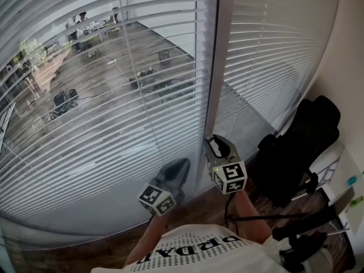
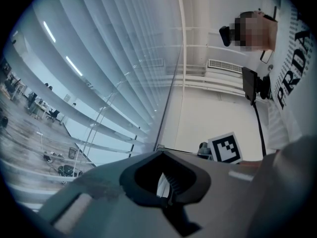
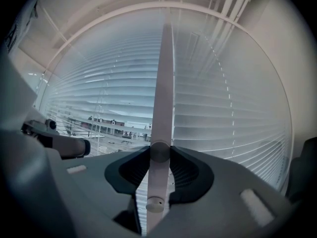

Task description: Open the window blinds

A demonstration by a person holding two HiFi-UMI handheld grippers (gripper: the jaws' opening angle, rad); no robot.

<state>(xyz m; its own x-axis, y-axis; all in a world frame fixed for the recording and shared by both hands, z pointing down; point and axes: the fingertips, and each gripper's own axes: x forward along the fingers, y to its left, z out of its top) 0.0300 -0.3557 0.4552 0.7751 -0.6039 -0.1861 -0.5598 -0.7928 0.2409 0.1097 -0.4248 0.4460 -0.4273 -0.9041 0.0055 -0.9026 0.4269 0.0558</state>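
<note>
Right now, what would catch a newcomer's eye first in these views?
The white slatted blinds fill the window ahead, their slats tilted enough to show an office floor below. The right gripper is clamped on the white wand that hangs straight down in front of the blinds.

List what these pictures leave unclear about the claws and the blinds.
Left claw: left gripper view shows only a pale sliver in the dark gap; any grip is unclear.
Rod top: right gripper view, fades into bright slats.
Rod in head view: lost against the window frame.
</note>
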